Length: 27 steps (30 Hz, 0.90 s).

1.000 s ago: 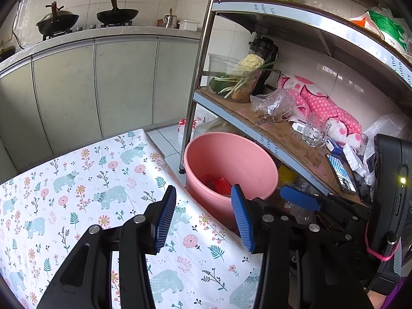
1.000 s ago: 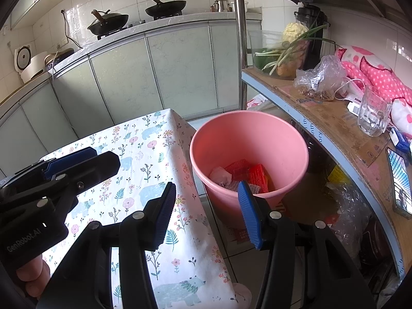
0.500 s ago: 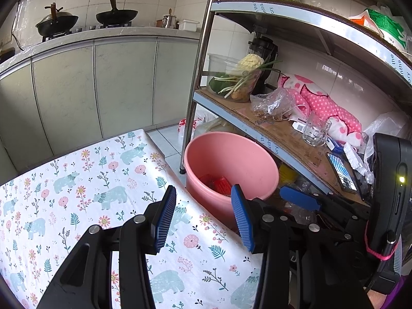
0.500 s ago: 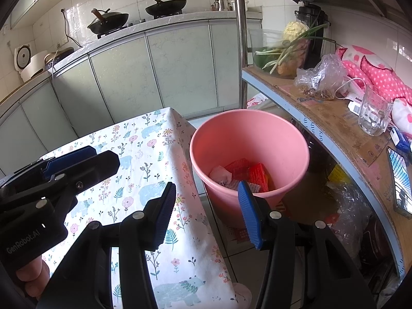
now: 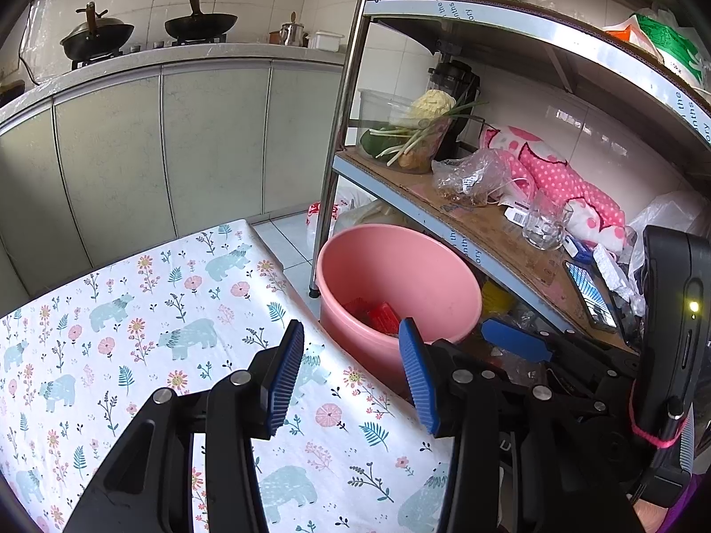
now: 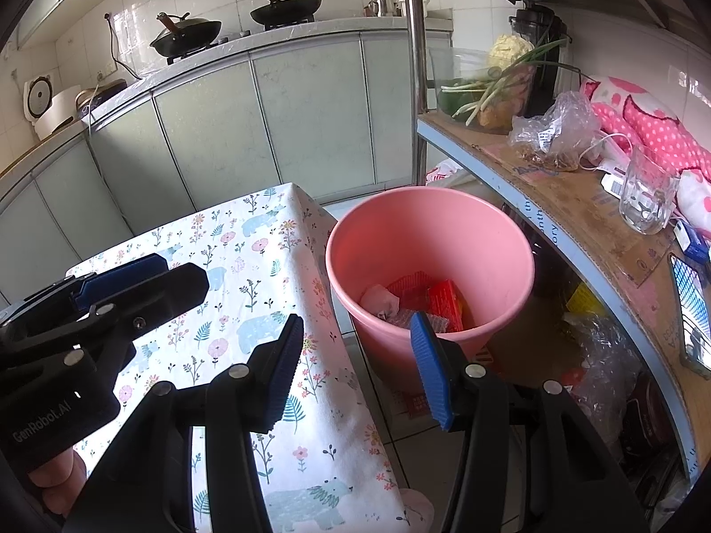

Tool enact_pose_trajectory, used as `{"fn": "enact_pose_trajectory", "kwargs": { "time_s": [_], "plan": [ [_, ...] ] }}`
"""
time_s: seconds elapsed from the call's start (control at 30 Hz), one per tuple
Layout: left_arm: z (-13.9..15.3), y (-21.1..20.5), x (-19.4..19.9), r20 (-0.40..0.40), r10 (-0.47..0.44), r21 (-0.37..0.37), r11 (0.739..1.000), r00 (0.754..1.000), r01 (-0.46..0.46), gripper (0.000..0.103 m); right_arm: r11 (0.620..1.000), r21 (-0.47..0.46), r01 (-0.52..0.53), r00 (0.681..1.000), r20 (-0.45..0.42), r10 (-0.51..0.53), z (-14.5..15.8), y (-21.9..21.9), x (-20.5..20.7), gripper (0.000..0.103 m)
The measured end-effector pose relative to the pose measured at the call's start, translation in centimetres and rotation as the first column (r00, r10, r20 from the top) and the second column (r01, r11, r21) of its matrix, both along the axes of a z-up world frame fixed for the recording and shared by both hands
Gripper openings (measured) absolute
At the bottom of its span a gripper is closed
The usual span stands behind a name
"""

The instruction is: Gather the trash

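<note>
A home kitchen here; woks sit on the tiled counter's stove; a metal shelf holds vegetables; floral tablecloth below.

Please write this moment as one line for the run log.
left gripper: open, empty | right gripper: open, empty | bucket: on floor beside table, red wrappers inside

bucket: smooth pink plastic | tablecloth: matt printed cloth | shelf post: shiny metal
</note>
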<state>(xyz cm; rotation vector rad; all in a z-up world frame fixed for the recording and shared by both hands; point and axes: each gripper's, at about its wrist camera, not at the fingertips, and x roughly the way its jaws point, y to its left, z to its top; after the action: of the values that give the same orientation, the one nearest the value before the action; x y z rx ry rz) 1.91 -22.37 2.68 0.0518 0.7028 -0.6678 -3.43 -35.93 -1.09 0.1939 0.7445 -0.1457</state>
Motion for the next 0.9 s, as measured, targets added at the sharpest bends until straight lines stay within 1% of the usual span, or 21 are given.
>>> {"fn": "enact_pose_trajectory", "kwargs": {
  "time_s": [0.9],
  "plan": [
    [-1.1,-0.4,0.8,-0.021,-0.012,0.020,1.000,1.000,0.012,0.044,1.000,0.013,-0.002,1.000,-0.025,0.002,-1.2,-0.4,0.7,0.051]
  ]
}}
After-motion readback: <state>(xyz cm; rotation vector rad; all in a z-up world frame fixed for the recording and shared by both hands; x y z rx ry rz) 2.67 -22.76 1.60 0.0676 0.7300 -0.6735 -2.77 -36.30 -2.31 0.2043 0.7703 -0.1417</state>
